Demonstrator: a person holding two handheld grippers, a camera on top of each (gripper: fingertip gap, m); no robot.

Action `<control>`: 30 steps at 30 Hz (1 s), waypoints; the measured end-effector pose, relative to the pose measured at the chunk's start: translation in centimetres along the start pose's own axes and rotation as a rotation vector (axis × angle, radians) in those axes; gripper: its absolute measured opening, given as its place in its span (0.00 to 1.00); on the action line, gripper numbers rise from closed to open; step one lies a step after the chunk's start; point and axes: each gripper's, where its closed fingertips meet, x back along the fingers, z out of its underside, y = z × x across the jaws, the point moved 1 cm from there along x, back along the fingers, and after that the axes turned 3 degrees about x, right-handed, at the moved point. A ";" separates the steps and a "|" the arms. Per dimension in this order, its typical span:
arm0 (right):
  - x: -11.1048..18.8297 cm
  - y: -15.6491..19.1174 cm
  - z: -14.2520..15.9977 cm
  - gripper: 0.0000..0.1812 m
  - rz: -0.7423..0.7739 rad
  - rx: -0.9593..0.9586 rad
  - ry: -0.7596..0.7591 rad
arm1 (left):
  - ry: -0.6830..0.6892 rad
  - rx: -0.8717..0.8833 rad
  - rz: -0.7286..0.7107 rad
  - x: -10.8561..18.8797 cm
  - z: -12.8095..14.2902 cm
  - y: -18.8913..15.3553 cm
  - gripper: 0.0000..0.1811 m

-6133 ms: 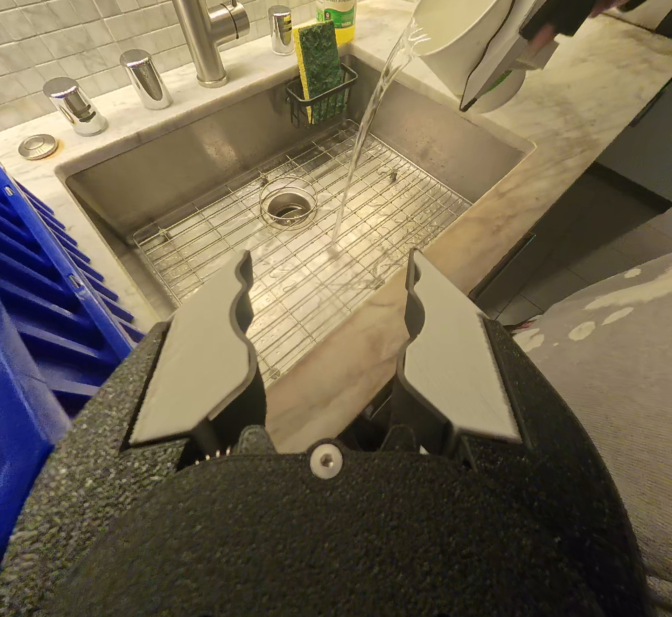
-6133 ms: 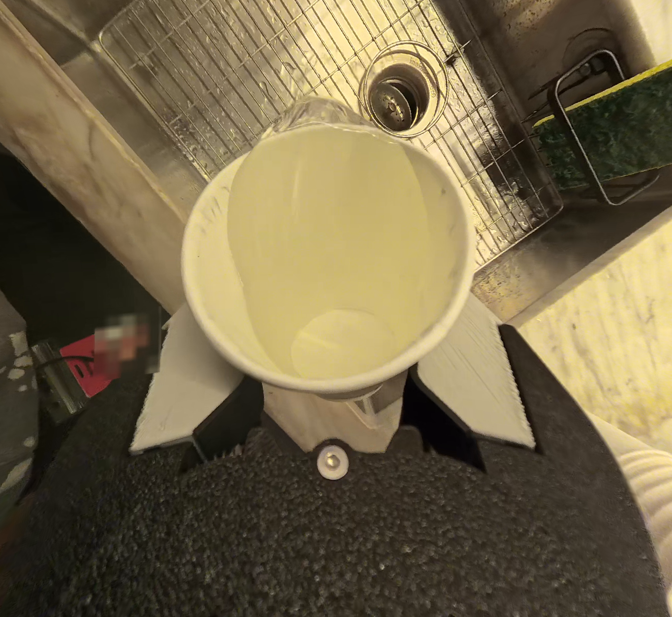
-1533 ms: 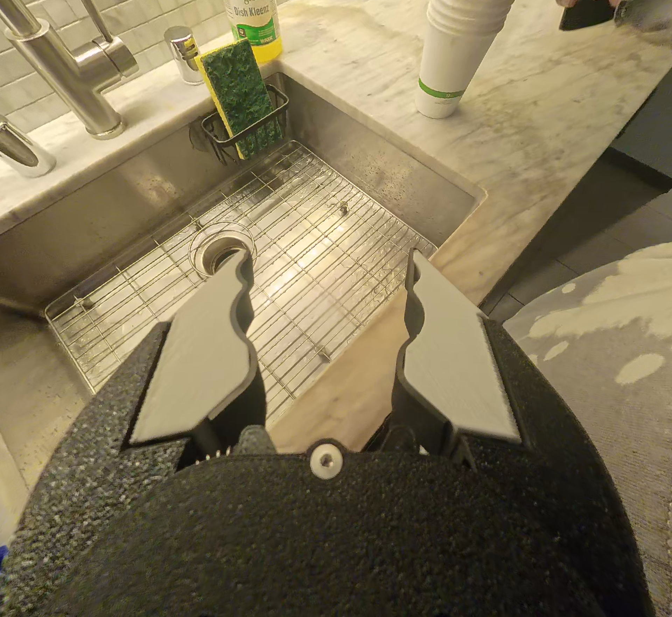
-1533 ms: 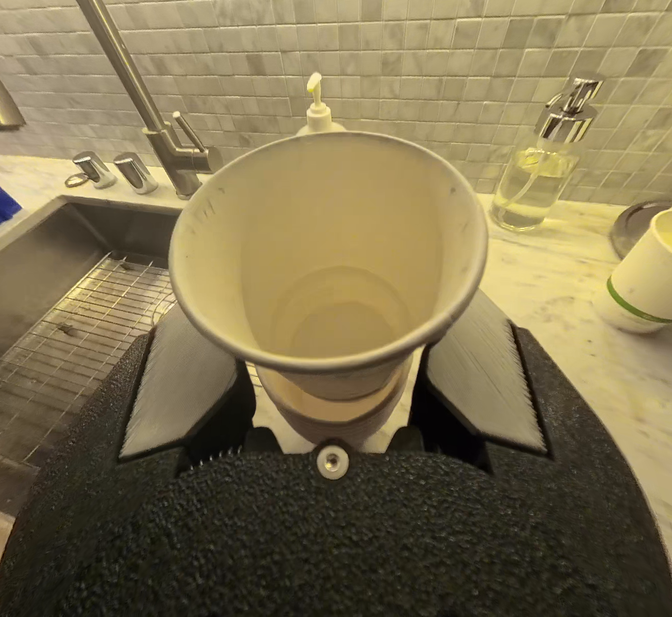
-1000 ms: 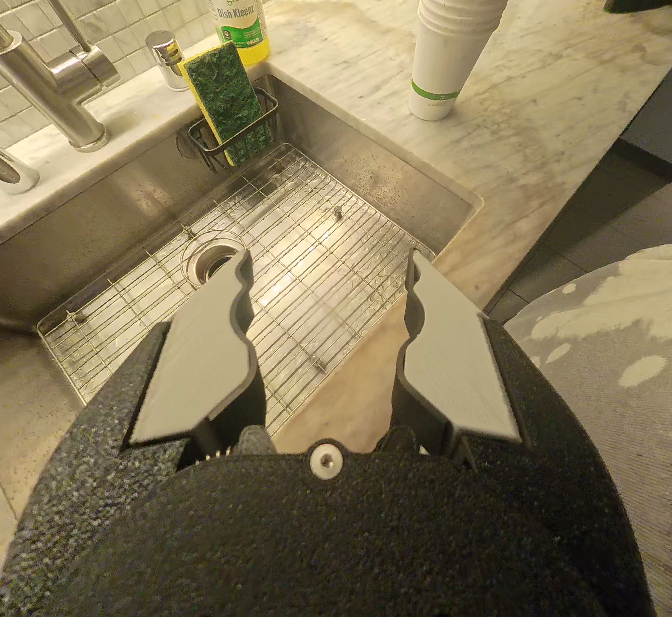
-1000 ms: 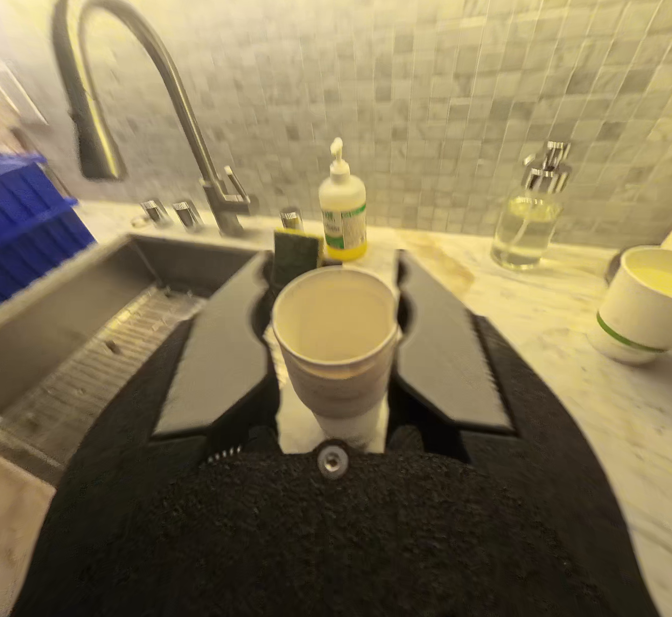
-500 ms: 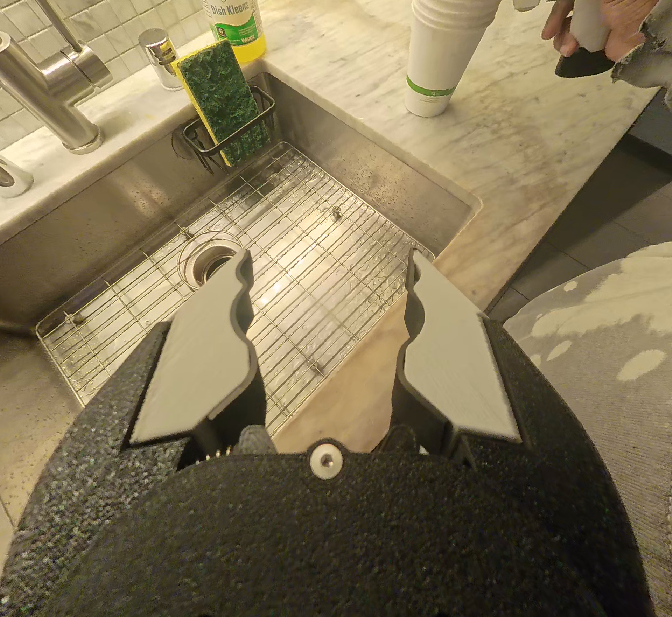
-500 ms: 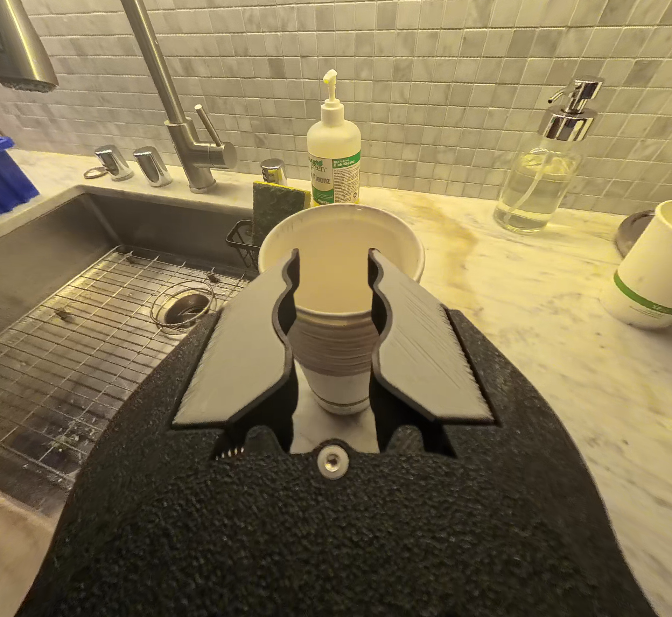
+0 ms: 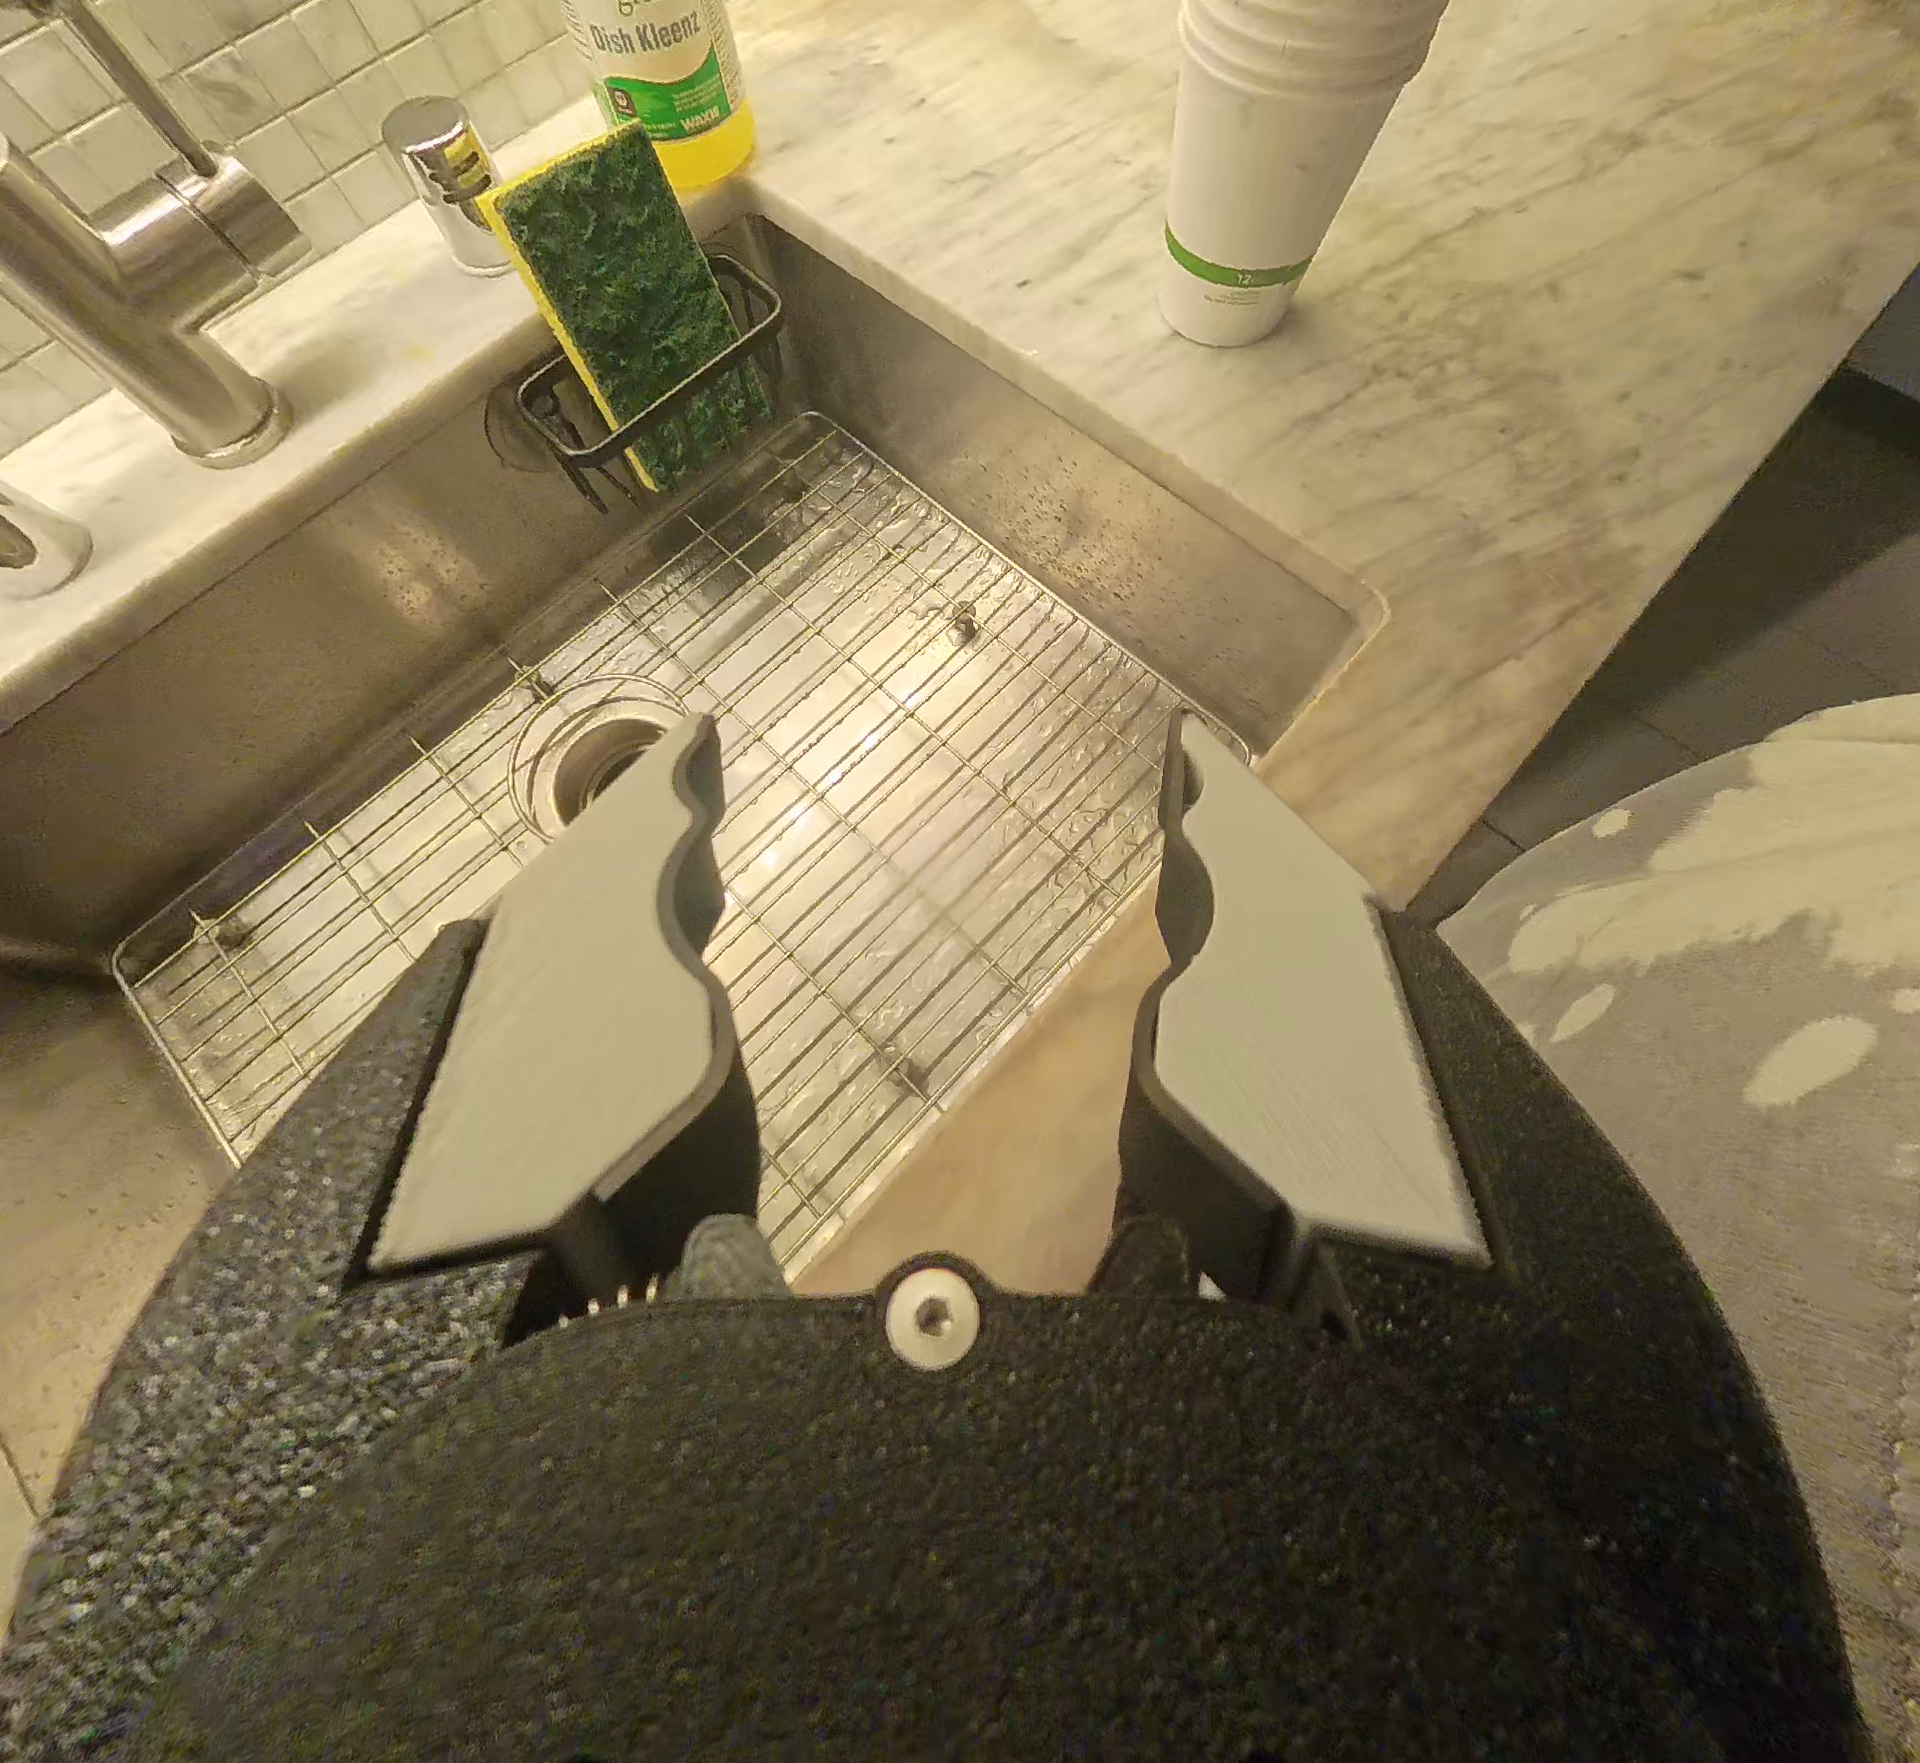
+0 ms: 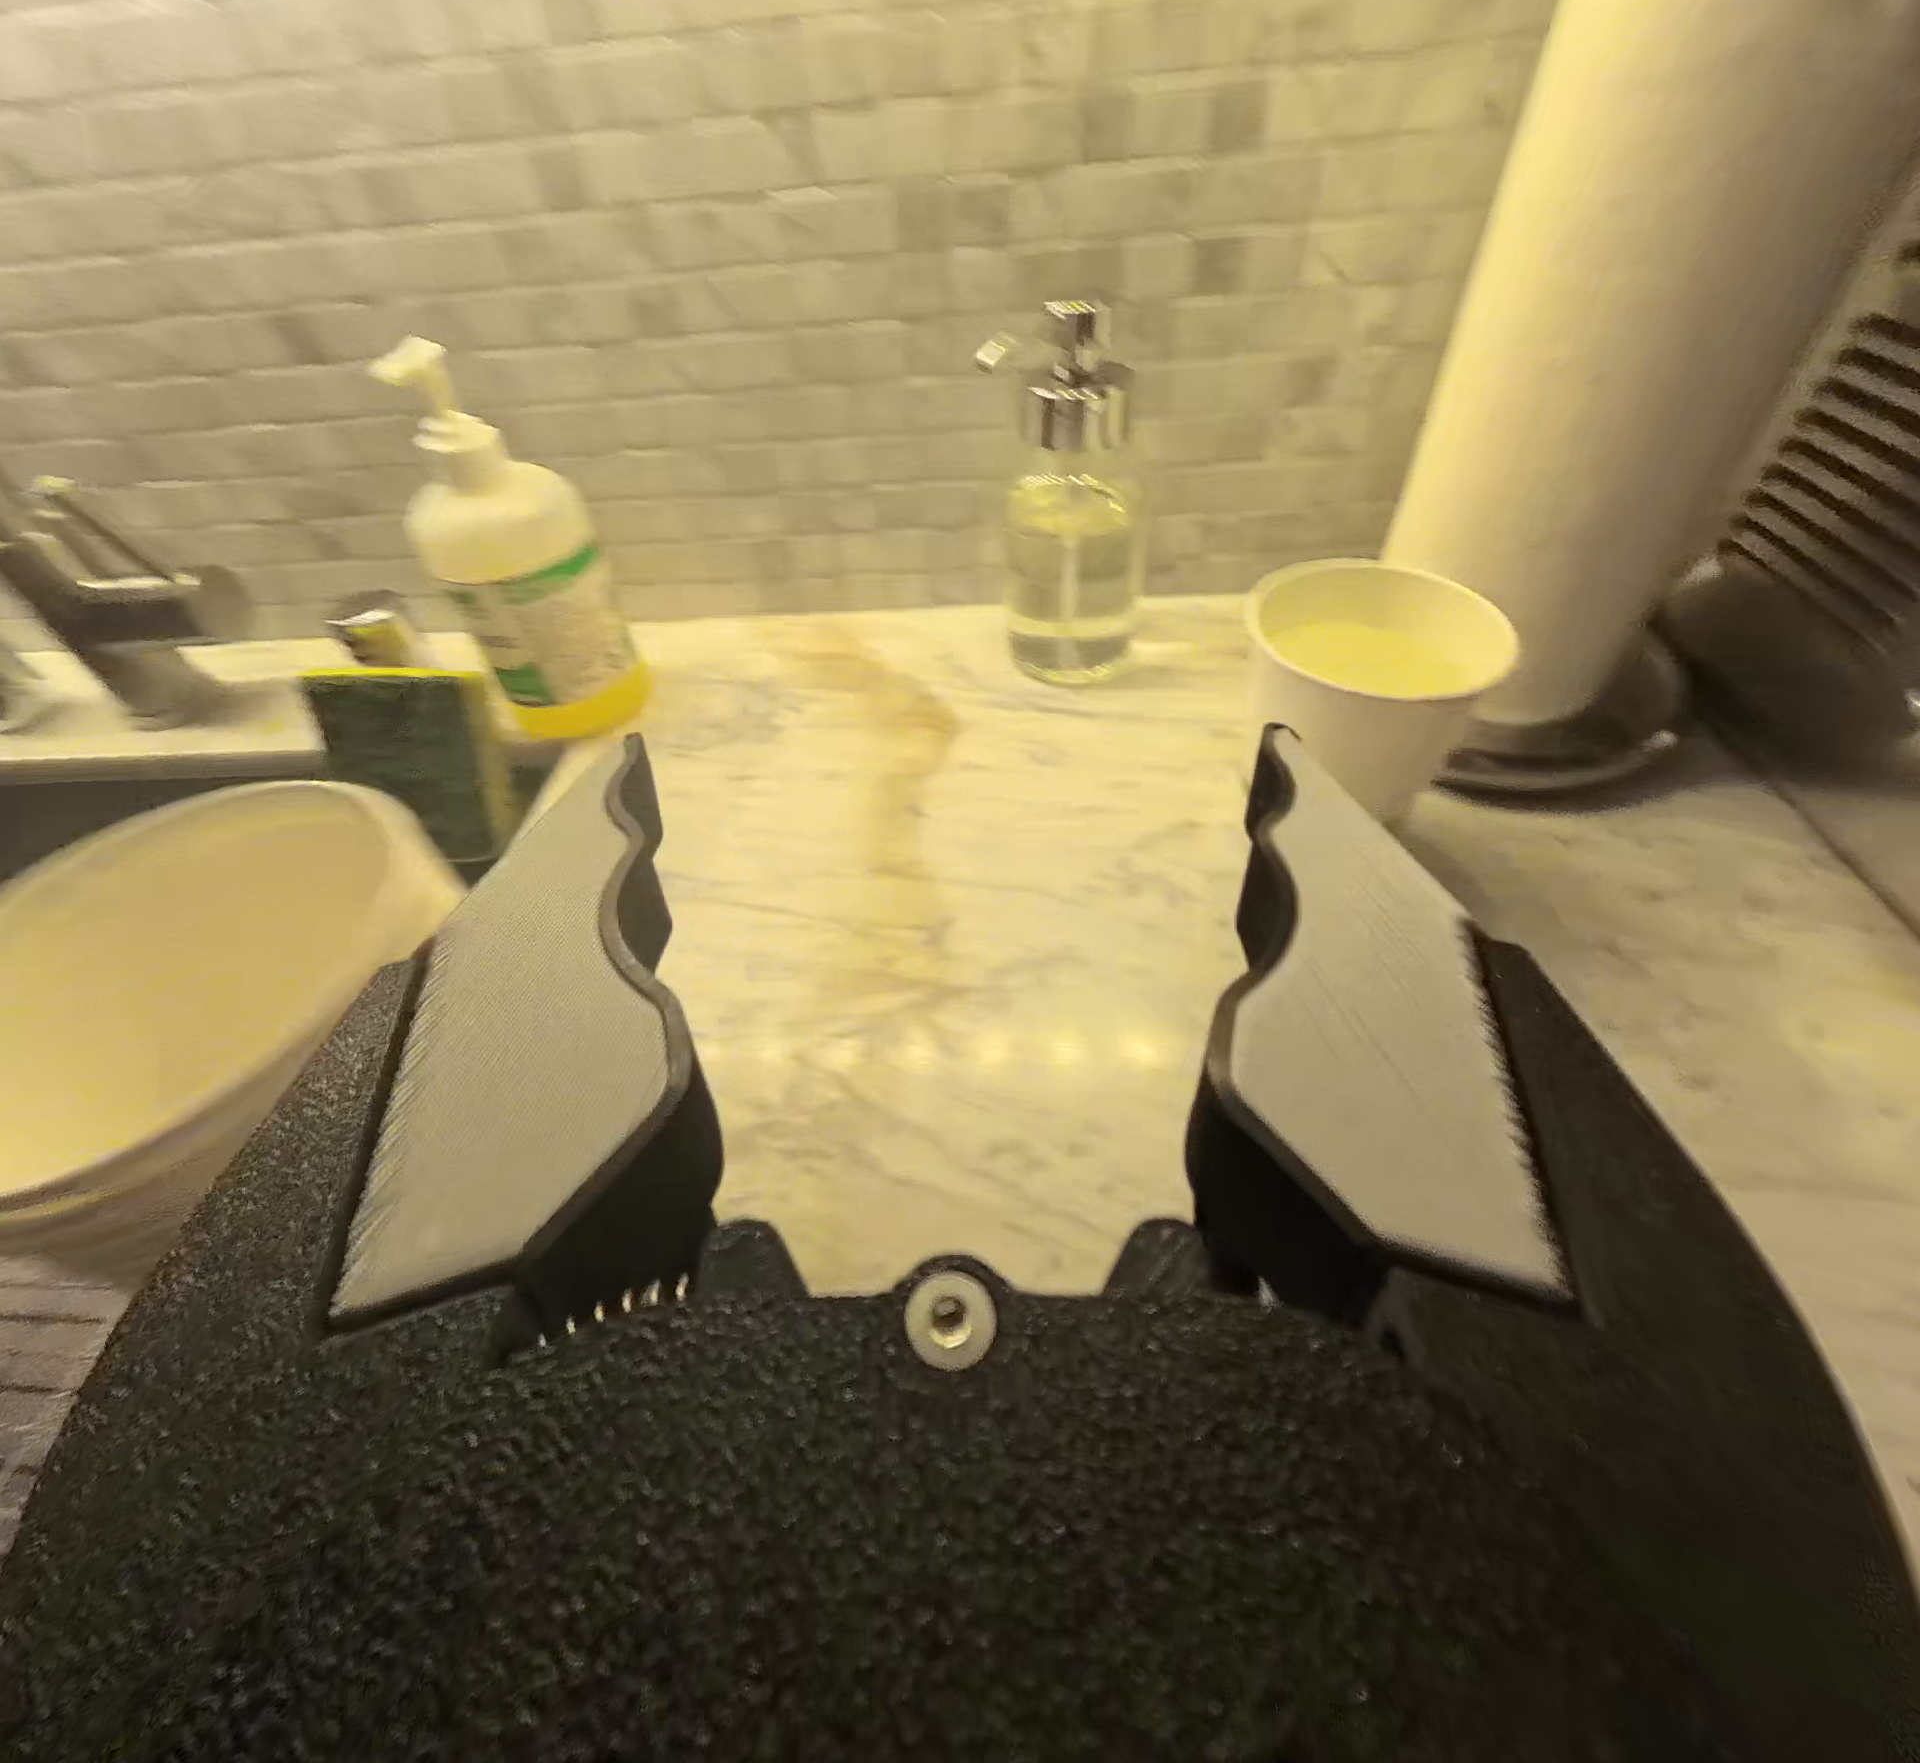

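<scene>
While I hold my left gripper (image 9: 940, 763) above the near edge of the steel sink (image 9: 1132, 518), its fingers stand spread apart with nothing between them, only the wet wire grid (image 9: 894, 778) on the sink floor showing through the gap. The drain (image 9: 597, 763) sits just past the left fingertip, at about ten o'clock from the gap. At eleven o'clock a green and yellow sponge (image 9: 629, 300) stands upright in a black wire caddy (image 9: 655, 435) on the sink's back wall, and behind it a white bottle with yellow liquid (image 9: 644, 20) rests on the marble counter (image 9: 1507, 342). At one o'clock a tall stack of white paper cups (image 9: 1299, 92) stands on that counter, apart from the sink's rim. The faucet base (image 9: 156, 279) is at ten o'clock, on the ledge.

My right gripper (image 10: 951, 788) is released too, fingers wide, bare marble between them. The frame is blurred. The stack's top cup (image 10: 156, 965) shows at nine o'clock, just beside my left finger; whether they touch I cannot tell. At one o'clock a single paper cup (image 10: 1371, 674) stands just beyond my right fingertip, a paper towel roll (image 10: 1621, 279) upright behind it. A clear glass pump dispenser (image 10: 1070, 550) stands at twelve o'clock against the tiled wall (image 10: 727, 155).
</scene>
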 end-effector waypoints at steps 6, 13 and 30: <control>-5.0 -7.3 5.6 0.65 0.105 0.005 0.154 | 0.012 0.012 -0.034 -1.2 -1.0 -0.5 0.47; -11.0 -11.6 9.3 0.69 0.142 -0.024 0.225 | 0.013 0.047 -0.050 -3.1 -3.1 -1.5 0.48; -19.3 -14.9 9.2 0.63 0.017 0.035 0.263 | 0.122 0.036 -0.046 -10.5 -6.0 -1.9 0.48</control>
